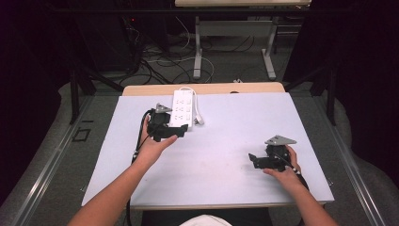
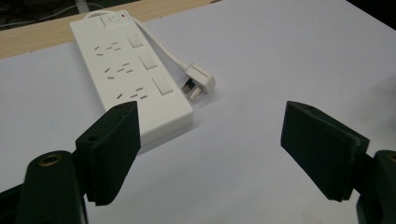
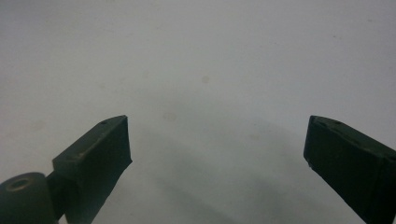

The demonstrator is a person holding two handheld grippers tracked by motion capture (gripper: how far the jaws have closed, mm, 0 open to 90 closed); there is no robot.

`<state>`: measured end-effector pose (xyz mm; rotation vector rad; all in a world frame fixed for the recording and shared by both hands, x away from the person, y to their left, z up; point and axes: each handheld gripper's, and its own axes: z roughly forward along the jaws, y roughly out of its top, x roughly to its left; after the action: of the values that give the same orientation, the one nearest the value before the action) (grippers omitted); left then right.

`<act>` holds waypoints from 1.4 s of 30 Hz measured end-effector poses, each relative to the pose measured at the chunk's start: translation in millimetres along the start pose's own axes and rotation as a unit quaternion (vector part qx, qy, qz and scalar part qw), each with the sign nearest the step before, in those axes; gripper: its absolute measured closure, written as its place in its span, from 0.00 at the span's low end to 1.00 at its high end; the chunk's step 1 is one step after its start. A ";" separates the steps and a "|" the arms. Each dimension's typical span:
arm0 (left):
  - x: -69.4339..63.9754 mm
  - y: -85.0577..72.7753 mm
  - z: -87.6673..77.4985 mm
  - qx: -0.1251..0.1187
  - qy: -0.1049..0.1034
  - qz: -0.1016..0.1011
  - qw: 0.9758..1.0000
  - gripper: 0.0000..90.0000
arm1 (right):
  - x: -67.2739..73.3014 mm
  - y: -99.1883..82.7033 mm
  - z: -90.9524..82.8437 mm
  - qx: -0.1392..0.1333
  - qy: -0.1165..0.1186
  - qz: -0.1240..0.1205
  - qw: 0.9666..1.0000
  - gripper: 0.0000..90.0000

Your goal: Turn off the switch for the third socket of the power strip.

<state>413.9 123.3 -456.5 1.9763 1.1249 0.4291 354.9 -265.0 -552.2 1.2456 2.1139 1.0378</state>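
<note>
Left gripper view puts your left gripper just short of the power strip's near end, jaws spread wide and empty. The strip lies flat at the table's far edge, its plug loose beside it. Close off-centre and a jaw could catch the strip's corner and skid it. High view adds your right gripper, well apart from the strip, also wide and empty.

No readable text, labels or numbers anywhere.
</note>
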 end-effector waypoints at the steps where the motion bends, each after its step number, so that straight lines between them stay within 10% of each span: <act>1: -0.1 1.8 0.1 0.001 0.003 0.001 1.000 0.22 | 0.1 0.0 -0.1 0.000 -0.001 0.001 1.000 0.08; 42: -6.7 37.4 31.6 0.020 0.023 -0.002 1.000 0.23 | 1.3 -3.4 5.3 0.024 0.014 0.000 1.000 0.08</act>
<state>450.9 92.1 -446.3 2.0070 1.1746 0.4559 356.3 -262.9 -558.1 1.2611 2.1720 1.0158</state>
